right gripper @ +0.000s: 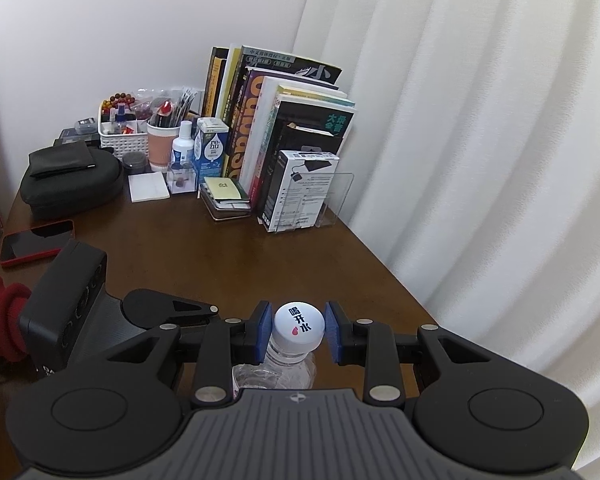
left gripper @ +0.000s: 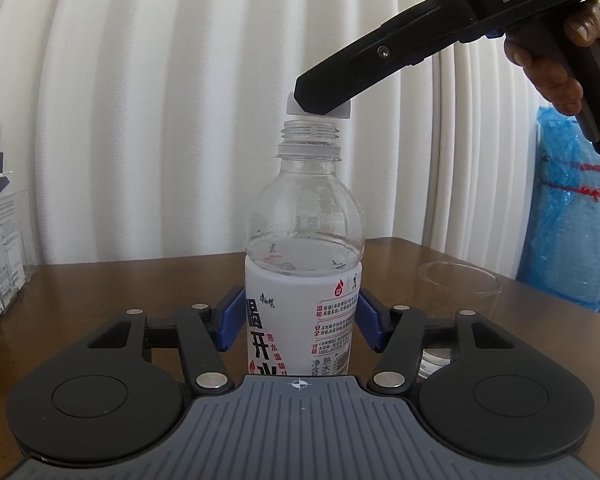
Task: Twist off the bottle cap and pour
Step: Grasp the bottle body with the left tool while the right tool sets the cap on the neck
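A clear water bottle (left gripper: 304, 240) with a white label stands upright on the brown table (left gripper: 100, 300). My left gripper (left gripper: 300, 322) is shut on its labelled body, a blue pad pressing each side. The white cap (left gripper: 340, 112) sits just above the bare threaded neck, off the bottle. My right gripper (left gripper: 320, 96) comes in from the upper right and is shut on that cap. In the right wrist view the printed cap (right gripper: 299, 326) is clamped between the blue pads of the right gripper (right gripper: 298, 330), with the bottle's shoulder (right gripper: 276, 376) directly below.
An empty clear glass (left gripper: 460, 284) stands on the table just right of the bottle. Books (right gripper: 284, 120), a white box (right gripper: 300, 188), a basket (right gripper: 120, 136) and a black pouch (right gripper: 72, 180) fill the far corner. A red phone (right gripper: 36, 242) lies near a red sleeve (right gripper: 4, 320). White curtains hang behind.
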A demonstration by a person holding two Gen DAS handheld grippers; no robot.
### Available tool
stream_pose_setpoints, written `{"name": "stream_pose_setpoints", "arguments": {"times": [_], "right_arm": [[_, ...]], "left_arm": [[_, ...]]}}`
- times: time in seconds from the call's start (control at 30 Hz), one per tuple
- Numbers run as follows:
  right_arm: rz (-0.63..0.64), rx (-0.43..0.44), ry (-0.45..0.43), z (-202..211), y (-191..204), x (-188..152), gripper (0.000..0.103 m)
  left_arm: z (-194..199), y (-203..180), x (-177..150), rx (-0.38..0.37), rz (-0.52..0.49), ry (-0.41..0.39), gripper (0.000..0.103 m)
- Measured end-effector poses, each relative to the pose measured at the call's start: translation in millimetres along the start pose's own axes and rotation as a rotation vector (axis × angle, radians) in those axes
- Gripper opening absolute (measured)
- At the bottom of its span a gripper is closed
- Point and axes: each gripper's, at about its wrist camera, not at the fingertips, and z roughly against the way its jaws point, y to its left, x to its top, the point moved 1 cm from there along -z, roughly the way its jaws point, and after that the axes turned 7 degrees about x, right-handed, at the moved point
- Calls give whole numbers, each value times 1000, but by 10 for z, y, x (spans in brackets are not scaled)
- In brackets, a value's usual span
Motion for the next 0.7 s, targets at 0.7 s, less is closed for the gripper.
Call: {"name": "stream_pose_setpoints", "arguments": {"times": [0.7], "right_arm": [[-20,38,-19,-53,-57,-41,32]], "left_arm": [[4,-29,3,11,-2,1,58]]}}
